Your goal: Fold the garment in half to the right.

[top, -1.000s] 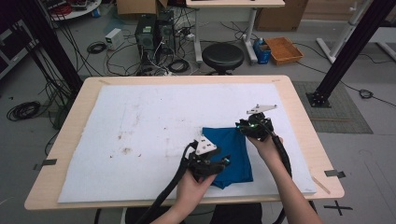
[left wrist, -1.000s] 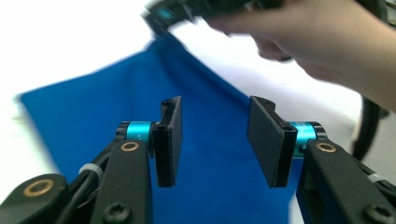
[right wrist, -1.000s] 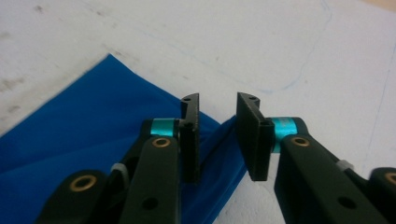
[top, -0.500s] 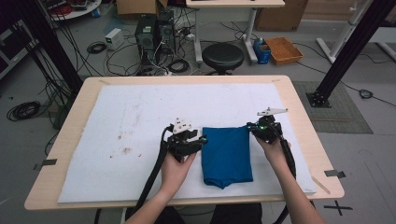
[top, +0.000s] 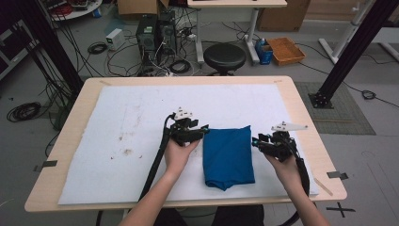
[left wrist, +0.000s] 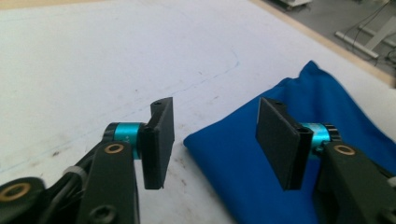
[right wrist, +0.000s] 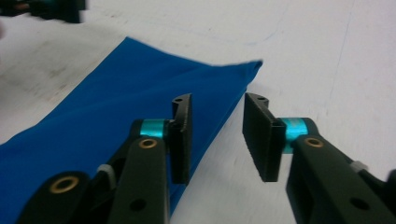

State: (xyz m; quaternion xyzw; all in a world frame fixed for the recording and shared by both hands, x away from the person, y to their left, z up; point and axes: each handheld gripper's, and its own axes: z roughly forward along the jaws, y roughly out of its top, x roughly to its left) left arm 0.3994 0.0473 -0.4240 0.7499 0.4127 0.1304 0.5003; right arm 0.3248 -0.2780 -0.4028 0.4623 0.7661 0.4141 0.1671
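Observation:
A blue cloth (top: 228, 155) lies folded into a flat upright rectangle on the white sheet (top: 117, 117), right of centre. My left gripper (top: 205, 132) sits at the cloth's far-left corner. Its jaws have just been opening and stand open. In the left gripper view (left wrist: 218, 140) that corner of the cloth (left wrist: 252, 172) lies under the gap, untouched by the pads. My right gripper (top: 255, 141) is beside the cloth's right edge, its jaws also just opened. In the right gripper view (right wrist: 217, 137) the gap is over bare sheet and the cloth (right wrist: 93, 116) edge runs under one jaw.
The white sheet covers most of the wooden table (top: 301, 113). Brown stains (top: 124, 143) mark its left part. A black stool (top: 225, 56) stands beyond the far edge, with cables and computer boxes on the floor behind.
Both grippers have come off the cloth and their jaws have widened. The left hand moved away from me to the cloth's far-left corner, the right hand moved rightwards. The cloth now lies flat and squared.

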